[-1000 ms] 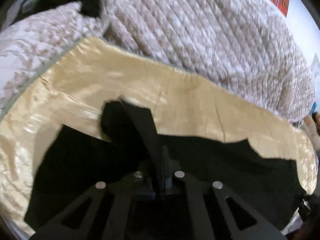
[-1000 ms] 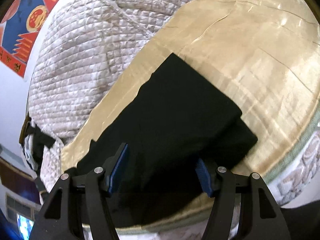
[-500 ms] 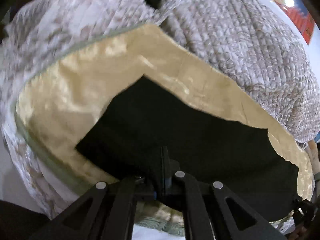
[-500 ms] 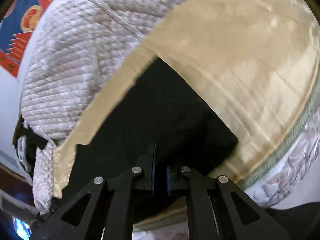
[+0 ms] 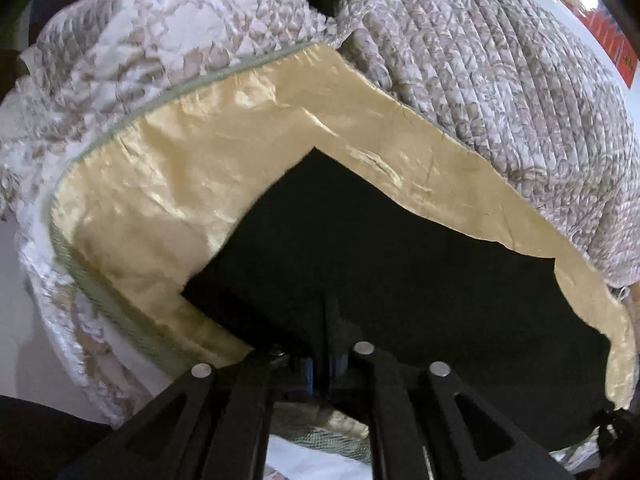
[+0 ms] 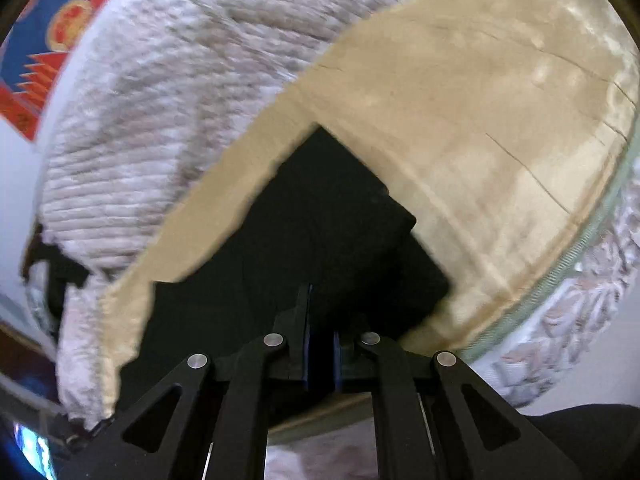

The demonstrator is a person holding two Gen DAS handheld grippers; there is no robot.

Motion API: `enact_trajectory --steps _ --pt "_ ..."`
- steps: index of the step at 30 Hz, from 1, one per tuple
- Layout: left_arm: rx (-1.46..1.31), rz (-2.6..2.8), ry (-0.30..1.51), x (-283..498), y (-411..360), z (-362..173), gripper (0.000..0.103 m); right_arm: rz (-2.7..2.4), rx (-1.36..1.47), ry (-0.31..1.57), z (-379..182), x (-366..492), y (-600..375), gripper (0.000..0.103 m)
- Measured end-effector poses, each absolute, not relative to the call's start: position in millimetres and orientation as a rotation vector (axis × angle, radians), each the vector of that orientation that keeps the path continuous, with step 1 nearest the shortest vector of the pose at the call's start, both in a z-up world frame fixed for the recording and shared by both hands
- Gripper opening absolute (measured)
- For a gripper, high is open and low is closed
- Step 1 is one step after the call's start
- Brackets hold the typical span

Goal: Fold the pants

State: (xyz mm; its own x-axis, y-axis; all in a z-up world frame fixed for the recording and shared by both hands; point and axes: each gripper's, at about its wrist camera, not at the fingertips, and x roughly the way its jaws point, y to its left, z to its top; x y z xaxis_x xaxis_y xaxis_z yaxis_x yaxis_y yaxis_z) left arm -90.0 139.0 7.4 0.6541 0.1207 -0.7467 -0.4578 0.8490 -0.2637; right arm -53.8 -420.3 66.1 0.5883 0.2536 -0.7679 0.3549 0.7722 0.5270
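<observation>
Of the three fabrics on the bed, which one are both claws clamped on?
The black pants, lying on the shiny gold sheet; the quilt behind is untouched.

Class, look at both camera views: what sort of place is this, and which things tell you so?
Most likely a bedroom. Black pants lie on a gold satin sheet spread over a bed, with a quilted floral quilt heaped behind it and a red and blue poster on the wall.

Bedroom, quilted bedspread (image 5: 500, 80), wall poster (image 6: 44, 60)
</observation>
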Motion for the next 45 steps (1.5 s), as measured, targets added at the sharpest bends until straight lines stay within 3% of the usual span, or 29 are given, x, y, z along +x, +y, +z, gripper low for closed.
enact_trajectory --steps 4,9,14,22,31,35,45 --pt "-0.443 0.403 0.785 -99.4 144.4 17.0 0.010 -0.104 0.660 0.947 70.8 -55.8 -415.4 0.008" --pt "-0.425 0.522 0.722 -111.0 155.9 37.0 0.014 -0.248 0.582 0.886 97.7 -71.1 -426.3 0.036" --pt "-0.385 0.450 0.690 -94.9 144.6 54.7 0.029 -0.305 0.451 0.764 131.0 -71.3 -424.5 0.037" --pt "-0.296 0.050 0.807 -22.0 59.4 65.8 0.029 0.016 0.188 0.929 110.4 5.8 -353.4 0.037" --pt "-0.180 -0.153 0.899 62.4 -37.2 45.9 0.029 -0.049 0.109 0.941 96.0 58.4 -349.0 0.037" --pt "-0.171 -0.117 0.956 92.3 -46.6 24.3 0.029 -0.106 0.082 0.941 88.4 73.4 -356.5 0.037" --pt "-0.140 -0.039 0.930 96.0 -38.1 31.8 0.031 -0.139 0.061 0.936 75.3 84.8 -356.9 0.036"
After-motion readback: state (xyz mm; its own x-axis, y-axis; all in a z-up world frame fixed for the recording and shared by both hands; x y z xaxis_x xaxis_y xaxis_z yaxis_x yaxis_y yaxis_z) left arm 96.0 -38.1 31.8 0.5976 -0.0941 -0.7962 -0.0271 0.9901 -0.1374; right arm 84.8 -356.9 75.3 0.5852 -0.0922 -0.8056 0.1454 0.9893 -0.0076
